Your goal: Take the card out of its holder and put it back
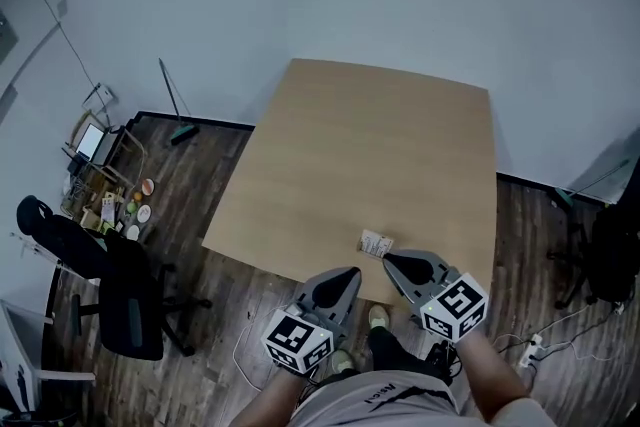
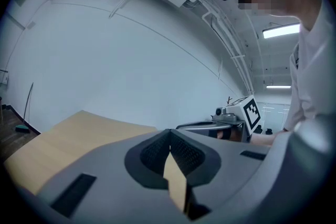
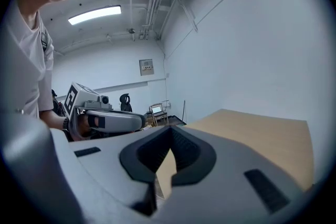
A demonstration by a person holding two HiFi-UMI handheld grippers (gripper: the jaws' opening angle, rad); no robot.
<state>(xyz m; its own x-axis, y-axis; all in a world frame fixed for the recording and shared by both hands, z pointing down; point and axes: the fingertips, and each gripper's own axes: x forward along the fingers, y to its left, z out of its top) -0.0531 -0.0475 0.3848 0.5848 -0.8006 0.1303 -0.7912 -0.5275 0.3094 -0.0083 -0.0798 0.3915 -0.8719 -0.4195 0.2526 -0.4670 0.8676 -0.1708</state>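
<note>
A small pale card holder with its card (image 1: pixel 376 243) lies on the wooden table (image 1: pixel 370 155), close to the front edge. My left gripper (image 1: pixel 347 273) hangs just off that edge, left of and nearer to me than the holder, and its jaws are shut with nothing between them (image 2: pixel 169 137). Just right of the holder, my right gripper (image 1: pixel 391 260) is over the edge. It is shut and empty too (image 3: pixel 170 135). Neither gripper view shows the holder. Each gripper view looks level across the table and catches the other gripper.
A black office chair (image 1: pixel 120 295) stands on the floor at the left, with a cluttered shelf (image 1: pixel 100 190) and a broom (image 1: pixel 176 110) beyond it. A power strip with cables (image 1: pixel 530 350) lies at the lower right. White walls stand behind the table.
</note>
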